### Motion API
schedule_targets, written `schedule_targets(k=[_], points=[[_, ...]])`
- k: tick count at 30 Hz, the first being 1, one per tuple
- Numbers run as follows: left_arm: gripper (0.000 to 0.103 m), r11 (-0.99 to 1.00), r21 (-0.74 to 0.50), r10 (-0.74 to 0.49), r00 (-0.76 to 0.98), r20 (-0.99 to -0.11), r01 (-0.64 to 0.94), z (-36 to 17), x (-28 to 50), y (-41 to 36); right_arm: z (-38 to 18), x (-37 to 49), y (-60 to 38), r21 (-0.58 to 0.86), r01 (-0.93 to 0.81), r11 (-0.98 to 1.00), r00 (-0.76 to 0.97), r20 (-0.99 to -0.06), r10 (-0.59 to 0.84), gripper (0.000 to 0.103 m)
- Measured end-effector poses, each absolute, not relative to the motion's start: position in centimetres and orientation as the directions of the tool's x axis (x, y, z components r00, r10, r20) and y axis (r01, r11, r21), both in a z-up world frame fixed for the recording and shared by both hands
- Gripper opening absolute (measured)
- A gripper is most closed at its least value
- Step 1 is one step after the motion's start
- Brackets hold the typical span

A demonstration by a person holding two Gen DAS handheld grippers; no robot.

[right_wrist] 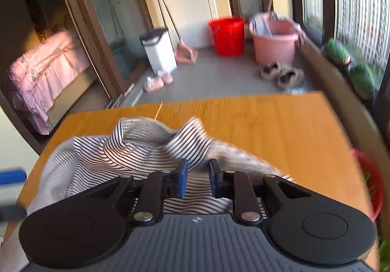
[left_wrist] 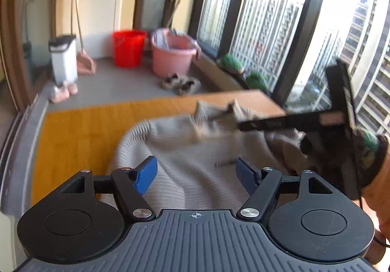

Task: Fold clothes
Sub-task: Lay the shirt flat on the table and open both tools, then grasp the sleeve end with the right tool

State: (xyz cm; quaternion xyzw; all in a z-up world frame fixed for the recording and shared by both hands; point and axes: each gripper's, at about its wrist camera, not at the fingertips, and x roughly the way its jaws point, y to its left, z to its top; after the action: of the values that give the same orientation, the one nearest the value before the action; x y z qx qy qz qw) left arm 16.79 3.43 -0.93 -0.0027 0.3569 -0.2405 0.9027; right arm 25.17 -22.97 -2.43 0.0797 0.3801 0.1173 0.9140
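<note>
A grey-and-white finely striped garment (left_wrist: 195, 150) lies rumpled on the wooden table (left_wrist: 80, 130). My left gripper (left_wrist: 196, 175) hovers open just above its near part, with nothing between the blue pads. My right gripper (left_wrist: 240, 125), held by a gloved hand (left_wrist: 360, 157), reaches in from the right, and a bunch of cloth is raised at its tip. In the right wrist view the right gripper (right_wrist: 198, 179) has its blue pads drawn close, with a fold of the striped garment (right_wrist: 136, 145) running between them. The table (right_wrist: 268, 125) stretches beyond.
On the floor past the table stand a red bucket (left_wrist: 128, 49), a pink basin (left_wrist: 173, 55), a white bin (left_wrist: 63, 60), slippers (left_wrist: 63, 91) and shoes (left_wrist: 180, 83). Potted plants (left_wrist: 254, 80) line the window sill. A red basket (right_wrist: 369, 177) sits at the table's right.
</note>
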Motion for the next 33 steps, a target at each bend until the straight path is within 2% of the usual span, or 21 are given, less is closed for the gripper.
schedule_targets(k=[4,8,12,14,20,22,28,33], points=[[0.089,0.883,-0.192,-0.432,0.584,-0.687,0.427,-2.7,15.7,3.4,-3.2,27.3,-19.5,0.202,-0.268,0.942,0.663,-0.671,0.333,0.021],[0.096,0.883,-0.188,-0.438,0.61,-0.661,0.43,-2.4,15.2,4.0,-2.8,26.6,-18.2,0.144,-0.311,0.939,0.664,-0.674,0.324,0.022],[0.097,0.896,-0.149,-0.41,0.65,-0.639,0.419,-2.7,16.2,4.2,-2.5,22.4,-18.8,0.196,-0.372,0.907,0.627,-0.668,0.401,0.023],[0.097,0.91,-0.147,-0.382,0.643,-0.664,0.388,-3.8,16.9,4.2,-2.7,20.1,-19.4,0.192,-0.406,0.894,0.606,-0.676,0.42,0.028],[0.1,0.947,-0.106,-0.283,0.634,-0.72,0.303,-5.5,15.5,3.8,-2.5,16.1,-20.7,0.157,-0.451,0.879,0.592,-0.684,0.426,0.03],[0.1,0.95,-0.08,-0.263,0.631,-0.73,0.303,-5.5,13.7,3.8,-2.5,14.7,-20.5,0.141,-0.49,0.86,0.579,-0.686,0.441,0.036],[0.102,0.951,-0.133,-0.274,0.56,-0.782,0.279,-4.2,8.7,5.0,-2.2,10.1,-19.3,0.081,-0.599,0.797,0.536,-0.698,0.474,0.054],[0.102,0.944,-0.172,-0.308,0.57,-0.762,0.28,-3.0,8.3,4.9,-1.9,7.0,-18.9,0.063,-0.618,0.784,0.518,-0.718,0.466,0.059]])
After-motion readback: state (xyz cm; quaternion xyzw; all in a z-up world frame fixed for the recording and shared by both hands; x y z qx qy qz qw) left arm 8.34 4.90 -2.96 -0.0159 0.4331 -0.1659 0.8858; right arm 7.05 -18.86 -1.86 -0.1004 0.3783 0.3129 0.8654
